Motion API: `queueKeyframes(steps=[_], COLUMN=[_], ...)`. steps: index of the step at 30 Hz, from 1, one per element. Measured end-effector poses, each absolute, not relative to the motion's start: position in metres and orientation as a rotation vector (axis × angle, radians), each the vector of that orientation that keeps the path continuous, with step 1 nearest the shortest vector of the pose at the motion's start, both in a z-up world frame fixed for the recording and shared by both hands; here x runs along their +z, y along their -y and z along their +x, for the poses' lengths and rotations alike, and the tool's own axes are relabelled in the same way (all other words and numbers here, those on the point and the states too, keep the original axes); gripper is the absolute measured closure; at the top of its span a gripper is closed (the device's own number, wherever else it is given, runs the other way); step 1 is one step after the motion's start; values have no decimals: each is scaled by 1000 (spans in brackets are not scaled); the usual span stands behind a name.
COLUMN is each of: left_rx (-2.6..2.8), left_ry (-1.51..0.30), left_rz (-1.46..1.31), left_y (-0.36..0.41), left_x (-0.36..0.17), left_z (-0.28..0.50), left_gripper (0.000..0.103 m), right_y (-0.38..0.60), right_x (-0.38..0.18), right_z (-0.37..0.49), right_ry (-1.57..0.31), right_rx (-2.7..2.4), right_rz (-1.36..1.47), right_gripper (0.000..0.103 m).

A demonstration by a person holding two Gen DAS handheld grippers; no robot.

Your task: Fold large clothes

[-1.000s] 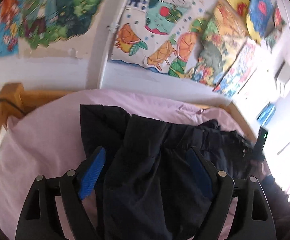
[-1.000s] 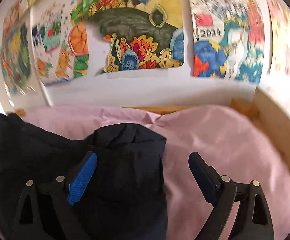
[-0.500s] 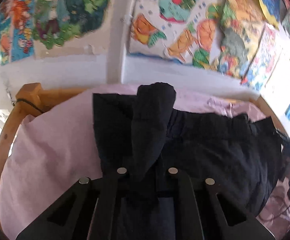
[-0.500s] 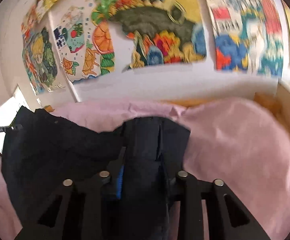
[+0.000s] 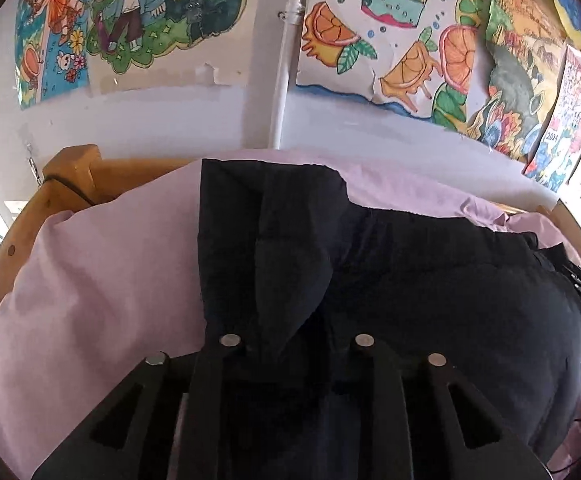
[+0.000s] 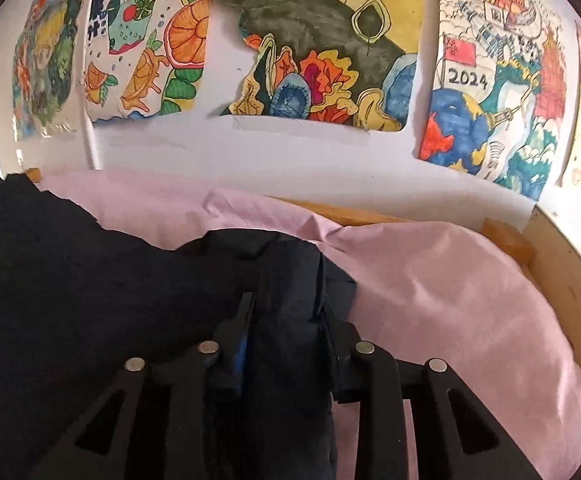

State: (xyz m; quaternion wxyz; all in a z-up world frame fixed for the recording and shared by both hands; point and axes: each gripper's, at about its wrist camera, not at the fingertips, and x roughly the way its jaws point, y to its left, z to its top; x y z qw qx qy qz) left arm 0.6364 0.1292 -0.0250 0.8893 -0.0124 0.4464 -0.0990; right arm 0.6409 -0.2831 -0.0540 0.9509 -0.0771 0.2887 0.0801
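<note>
A large dark navy garment (image 5: 430, 280) lies spread across a pink bedsheet (image 5: 90, 280). In the left wrist view my left gripper (image 5: 290, 336) is closed on a raised fold of it. The jaws are opening slightly, and the fabric is still pinched between them and hides the fingertips. In the right wrist view the same garment (image 6: 90, 280) fills the left half. My right gripper (image 6: 286, 320) clamps another bunched fold beside the garment's right edge. Its jaws are also opening a little, with cloth pressed between the pads and covering most of them.
A wooden bed frame (image 5: 70, 168) curves round the mattress, and its rail (image 6: 562, 264) rises on the right. Colourful drawings (image 6: 310, 48) cover the white wall behind. A white pipe (image 5: 286, 72) runs down the wall. Bare pink sheet (image 6: 450, 288) lies to the right of the garment.
Both grippers went from wide open over the garment to closed on folds of it. The left one sank toward the bed, and the cloth now bunches up between the fingers.
</note>
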Motion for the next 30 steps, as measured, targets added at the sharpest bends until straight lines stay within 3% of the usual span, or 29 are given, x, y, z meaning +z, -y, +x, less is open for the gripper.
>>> queueKeyframes(steps=[2,3,4,5,6,7,11,13,15,22,26,30], left_rx=[-181,-172,-170,-176,-175,-169,-119,-145,-186,-284,-178,-108], left_ry=[-924,-922,-914,-895,-865,-835,-648,-565,-531,-610,-583,-675], left_rz=[-44,-58,-85,-110,-125,-129,-86,-15,41,245,266,220], left_y=[-134,-135,-138,-139,-140,-140,-131,-105,-75,13,13,-5], left_x=[-18,-14,-10,-4,3,10,42,51,49,-9,-22,-33], left_z=[631,630,626,621,615,609,568,548,536,542,585,631], left_gripper=[66,52,33,26,19,17,14,7,6,5,5,4], right_y=[284,285,288,290,293,295,286,273,248,186,182,193], right_x=[-50,-49,-46,-42,-38,-32,-5,4,4,-27,-39,-47], right_z=[636,634,631,628,623,617,581,561,540,529,557,600], right_ry=[-556,-548,-539,-529,-509,-478,-367,-324,-288,-293,-271,-291], right_rx=[128,120,107,91,75,52,-54,-57,-14,171,112,58], right_rz=[-171,-170,-163,-156,-150,-154,-254,-263,-253,-330,-377,-372], right_gripper=[62,57,48,42,28,18,12,7,3,2,2,3])
